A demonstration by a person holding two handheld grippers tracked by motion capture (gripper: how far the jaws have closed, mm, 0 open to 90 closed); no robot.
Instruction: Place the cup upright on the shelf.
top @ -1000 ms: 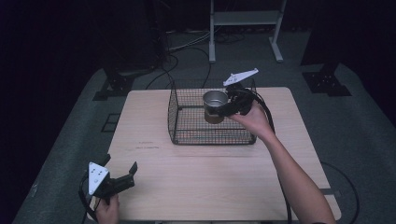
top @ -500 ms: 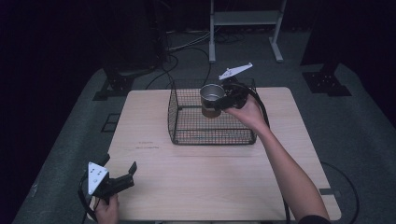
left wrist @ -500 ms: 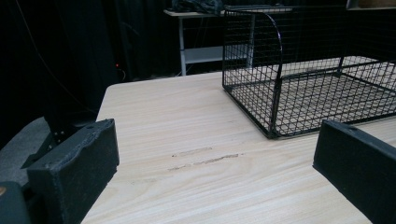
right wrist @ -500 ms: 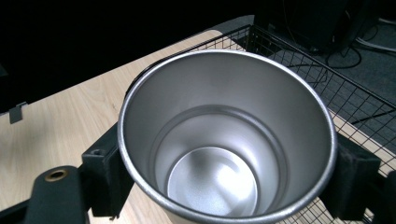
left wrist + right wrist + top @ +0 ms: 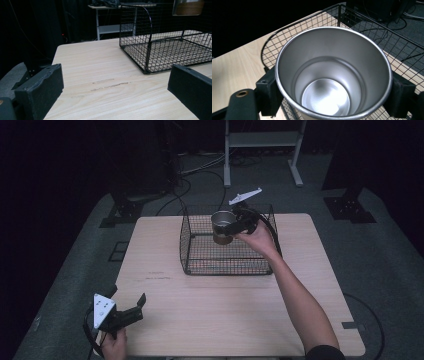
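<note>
Holding a metal cup (image 5: 223, 226) between its two black jaws, the right gripper (image 5: 235, 227) is hanging above the wire basket (image 5: 200, 251), over the far half of it, with the cup upright and lifted clear of the basket's mesh floor. In the right gripper view the cup (image 5: 333, 72) is showing its open mouth and shiny, empty inside, and a black jaw is pressing against its wall on either side. The person's right hand (image 5: 259, 238) is wrapping the gripper's body just to the right of the cup, and the forearm is reaching in across the near right edge of the basket. The basket is sitting on the far middle part of the wooden table (image 5: 225, 315).

The left gripper (image 5: 131, 309) is resting well apart from the basket, at the table's near left corner, with its jaws spread wide and nothing between them. In the left gripper view the basket (image 5: 160, 50) is standing beyond those open jaws, and the cup's lower part (image 5: 188, 7), with a brown band on it, is showing above the basket at the top edge.
</note>
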